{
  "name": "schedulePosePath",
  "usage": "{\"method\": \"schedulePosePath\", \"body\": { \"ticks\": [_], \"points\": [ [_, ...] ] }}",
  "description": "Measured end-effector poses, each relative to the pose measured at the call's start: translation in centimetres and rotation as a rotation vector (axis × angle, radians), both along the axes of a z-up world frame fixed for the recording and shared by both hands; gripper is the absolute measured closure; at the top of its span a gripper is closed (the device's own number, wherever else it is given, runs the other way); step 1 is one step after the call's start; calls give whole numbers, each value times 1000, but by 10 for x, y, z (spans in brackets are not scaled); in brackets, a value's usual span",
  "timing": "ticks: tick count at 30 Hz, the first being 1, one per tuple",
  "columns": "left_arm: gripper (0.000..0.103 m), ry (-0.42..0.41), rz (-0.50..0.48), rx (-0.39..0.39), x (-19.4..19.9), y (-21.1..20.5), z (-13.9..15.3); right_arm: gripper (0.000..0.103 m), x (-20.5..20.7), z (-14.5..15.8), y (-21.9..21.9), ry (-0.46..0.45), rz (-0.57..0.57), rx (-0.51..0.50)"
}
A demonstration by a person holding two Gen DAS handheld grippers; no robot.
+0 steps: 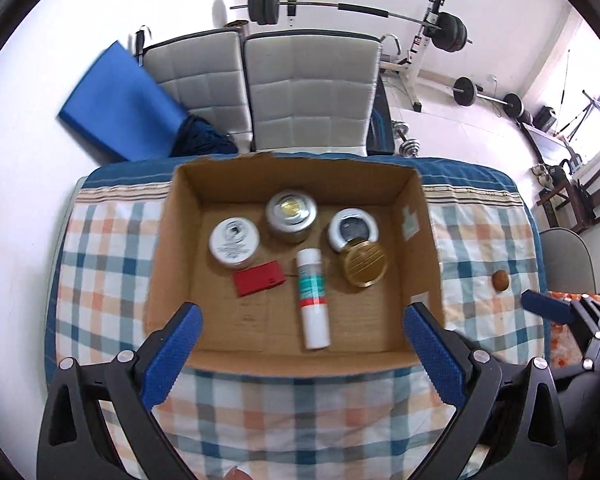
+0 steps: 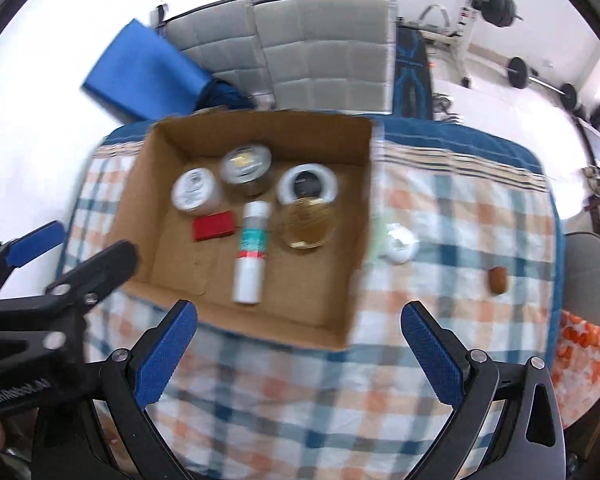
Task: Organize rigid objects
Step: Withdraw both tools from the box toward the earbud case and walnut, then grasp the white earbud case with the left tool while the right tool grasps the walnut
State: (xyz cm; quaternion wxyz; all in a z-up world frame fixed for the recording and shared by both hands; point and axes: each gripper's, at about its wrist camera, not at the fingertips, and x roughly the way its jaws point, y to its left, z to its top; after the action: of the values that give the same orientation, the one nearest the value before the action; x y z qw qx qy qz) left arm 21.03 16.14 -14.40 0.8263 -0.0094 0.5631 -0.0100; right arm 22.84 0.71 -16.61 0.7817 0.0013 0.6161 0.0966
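An open cardboard box (image 1: 424, 248) (image 2: 352, 240) sits on the checked tablecloth. Inside lie a white tube (image 1: 313, 300) (image 2: 251, 254), a red block (image 1: 258, 277) (image 2: 213, 225), a white jar (image 1: 234, 242) (image 2: 196, 191), a silver jar (image 1: 292, 213) (image 2: 246, 168), a white-rimmed dark tin (image 1: 352, 229) (image 2: 307, 184) and a gold lid (image 1: 364, 263) (image 2: 309, 226). Outside the box on the right lie a white jar (image 2: 400, 243) and a small brown object (image 1: 501, 280) (image 2: 499, 280). My left gripper (image 1: 300, 354) is open and empty at the box's near wall. My right gripper (image 2: 298, 354) is open and empty above the cloth.
The table (image 1: 100, 264) has grey padded chairs (image 1: 312, 92) and a blue mat (image 1: 120, 104) behind it. Weight equipment (image 1: 440, 28) stands at the back right. An orange-patterned cloth (image 2: 580, 356) lies off the table's right edge.
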Motion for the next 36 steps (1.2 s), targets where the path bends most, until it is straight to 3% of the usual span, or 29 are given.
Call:
{"method": "schedulePosePath", "body": {
  "ticks": [4, 9, 11, 15, 22, 24, 27, 28, 29, 34, 36],
  "points": [
    [0, 28, -21, -17, 25, -27, -12, 0, 28, -17, -48, 17, -40, -47],
    [0, 57, -42, 12, 61, -58, -40, 0, 65, -62, -83, 88, 22, -99],
    [0, 77, -39, 26, 73, -65, -56, 3, 79, -88, -87, 122, 69, -115],
    [0, 131, -16, 79, 90, -71, -89, 24, 103, -138, -88, 180, 153, -102],
    [0, 212, 48, 97, 104, -57, -135, 24, 118, -202, -71, 281, 327, -30],
    [0, 224, 59, 94, 106, -52, -141, 25, 119, -219, -70, 298, 342, -55],
    [0, 235, 73, 91, 107, -49, -143, 30, 120, -227, -71, 280, 333, -59],
    [0, 230, 74, 97, 107, -49, -142, 35, 119, -226, -74, 275, 325, -69],
    [0, 222, 75, 101, 107, -50, -140, 48, 119, -224, -78, 273, 305, -68],
    [0, 191, 55, 82, 108, -63, -122, 48, 98, -216, -119, 267, 157, -93],
    [0, 159, 30, 76, 106, -76, -108, 48, 80, -213, -145, 285, 49, -118]
  ]
}}
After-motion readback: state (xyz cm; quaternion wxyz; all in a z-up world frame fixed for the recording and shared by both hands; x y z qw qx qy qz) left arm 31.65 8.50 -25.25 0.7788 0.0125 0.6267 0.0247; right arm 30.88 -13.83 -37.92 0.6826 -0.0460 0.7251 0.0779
